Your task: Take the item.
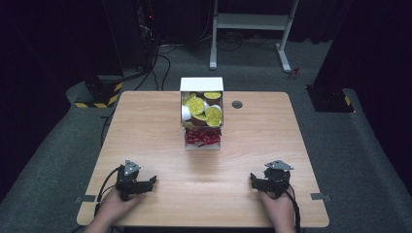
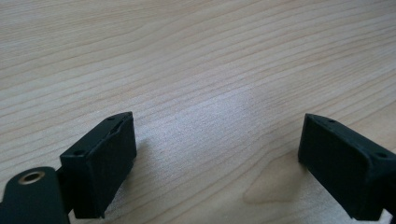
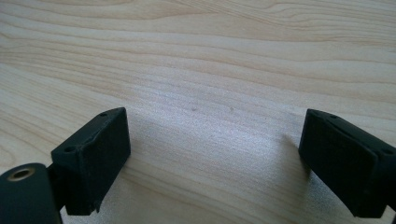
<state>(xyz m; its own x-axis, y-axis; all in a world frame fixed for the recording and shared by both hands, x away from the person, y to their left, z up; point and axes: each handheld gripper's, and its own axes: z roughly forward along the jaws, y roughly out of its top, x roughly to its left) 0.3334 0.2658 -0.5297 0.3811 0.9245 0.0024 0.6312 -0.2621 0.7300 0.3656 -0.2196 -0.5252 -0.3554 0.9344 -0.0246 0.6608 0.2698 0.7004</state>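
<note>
A white box (image 1: 201, 84) stands at the middle back of the wooden table (image 1: 145, 141). Its upper part holds several round pods with yellow lids (image 1: 199, 107); its lower part holds red wrapped pieces (image 1: 201, 137). My left gripper (image 1: 145, 183) rests near the front left edge, held by a hand, and points toward the table's middle. In the left gripper view its jaws stand wide apart over bare wood, so my left gripper (image 2: 217, 140) is open. Near the front right, my right gripper (image 1: 256, 180) is also held low. Its jaws are wide apart in the right gripper view, nothing between them (image 3: 215, 140).
A small dark round cable hole (image 1: 237, 104) sits in the tabletop right of the box. Behind the table stand a white frame (image 1: 252, 22) and black stands with yellow-striped bases (image 1: 99, 94). Broad bare wood lies between the grippers and the box.
</note>
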